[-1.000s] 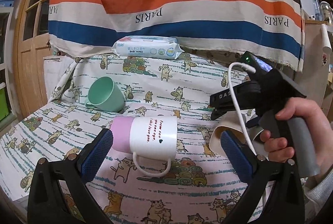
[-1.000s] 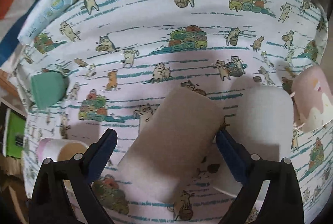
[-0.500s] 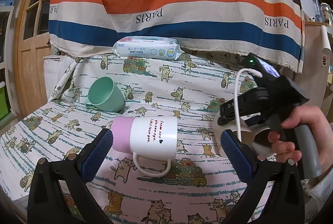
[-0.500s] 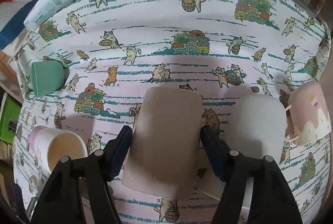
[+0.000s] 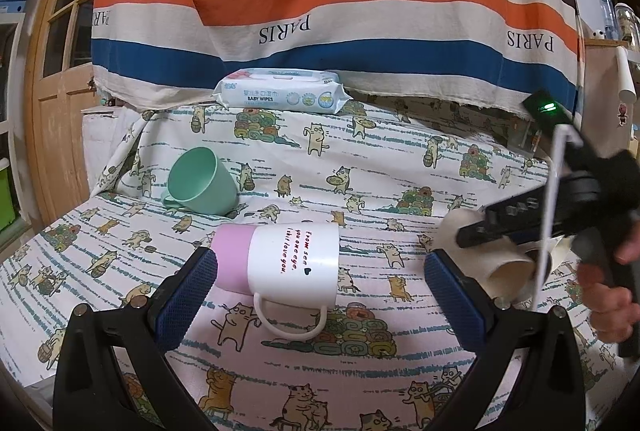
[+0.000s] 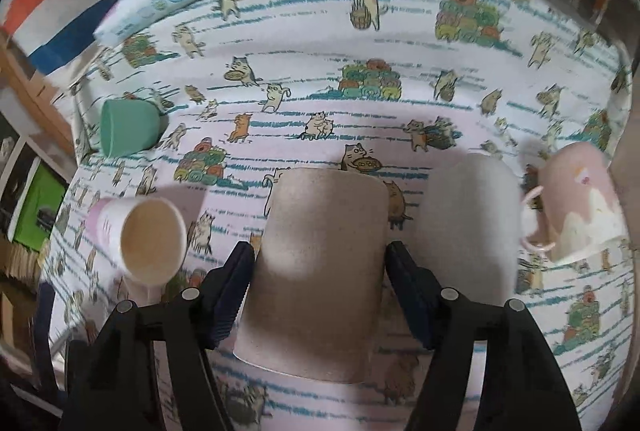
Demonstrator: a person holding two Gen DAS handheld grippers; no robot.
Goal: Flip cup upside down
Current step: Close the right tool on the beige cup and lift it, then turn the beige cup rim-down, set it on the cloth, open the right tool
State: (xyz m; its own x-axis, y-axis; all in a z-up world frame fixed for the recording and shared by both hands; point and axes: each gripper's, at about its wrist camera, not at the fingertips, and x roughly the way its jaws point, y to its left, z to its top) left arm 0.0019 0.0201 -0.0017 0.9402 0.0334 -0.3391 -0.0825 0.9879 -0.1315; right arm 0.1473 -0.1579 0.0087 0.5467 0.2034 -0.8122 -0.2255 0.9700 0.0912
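My right gripper (image 6: 320,283) is shut on a beige cup (image 6: 316,271), its blue pads pressed on both sides, holding it tilted above the cat-print cloth. In the left wrist view the same beige cup (image 5: 492,263) shows at the right, mouth facing forward, under the right gripper's black body. My left gripper (image 5: 320,295) is open and empty, its fingers either side of a white and pink mug (image 5: 288,263) that lies on its side with the handle toward me. That mug (image 6: 140,235) also shows in the right wrist view.
A green cup (image 5: 200,187) lies on its side at the back left. A pack of baby wipes (image 5: 280,95) sits by the striped cloth backdrop. A pink mug (image 6: 576,207) lies at the right, next to a grey-white cup (image 6: 472,215).
My right gripper has closed on the beige cup and lifted it, swinging it from slanted to straight between the fingers. The left gripper has not moved.
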